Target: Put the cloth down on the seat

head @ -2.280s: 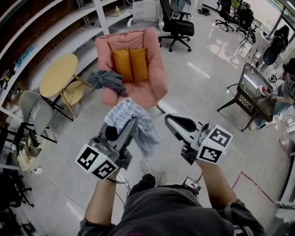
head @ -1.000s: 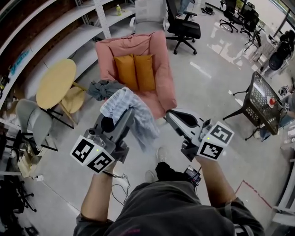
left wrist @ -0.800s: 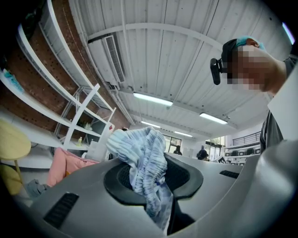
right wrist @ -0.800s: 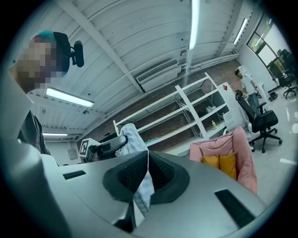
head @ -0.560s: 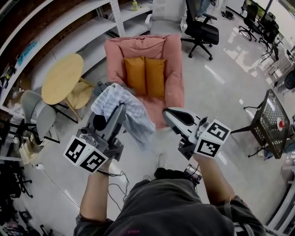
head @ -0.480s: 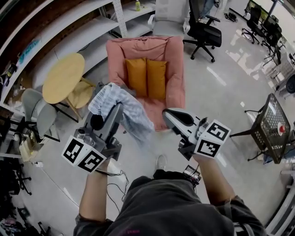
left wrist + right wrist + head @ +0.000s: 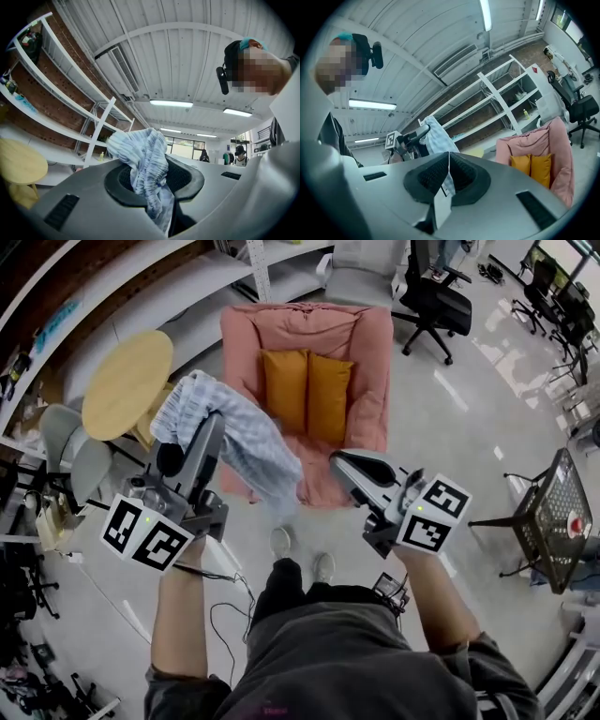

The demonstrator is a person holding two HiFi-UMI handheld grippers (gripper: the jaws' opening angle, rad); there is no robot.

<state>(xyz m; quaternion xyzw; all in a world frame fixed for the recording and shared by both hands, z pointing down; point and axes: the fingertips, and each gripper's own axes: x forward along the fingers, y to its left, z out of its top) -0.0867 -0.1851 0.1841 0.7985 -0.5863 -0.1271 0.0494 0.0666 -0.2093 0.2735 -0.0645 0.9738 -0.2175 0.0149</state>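
My left gripper (image 7: 212,426) is shut on a pale blue striped cloth (image 7: 246,441), held in the air in front of a pink armchair (image 7: 375,381). The cloth bunches over the jaws and hangs to the right, above the floor by the armchair's front left corner. In the left gripper view the cloth (image 7: 143,157) is pinched between the pads of the left gripper (image 7: 151,180). My right gripper (image 7: 345,463) hovers before the seat's front edge (image 7: 323,482), shut and holding nothing. Two orange cushions (image 7: 307,395) lean on the backrest. The right gripper view shows my right gripper (image 7: 447,174), the armchair (image 7: 555,140) and the cloth (image 7: 436,135).
A round yellow table (image 7: 127,381) and a grey chair (image 7: 67,457) stand left of the armchair. White shelves (image 7: 141,282) run along the brick wall. A black office chair (image 7: 439,298) is behind, a black wire cart (image 7: 551,521) at the right. My shoes (image 7: 302,557) are near the seat.
The view has closed in on the armchair. My left gripper with the cloth has swung left and up. The right gripper has kept its place in front of the seat.
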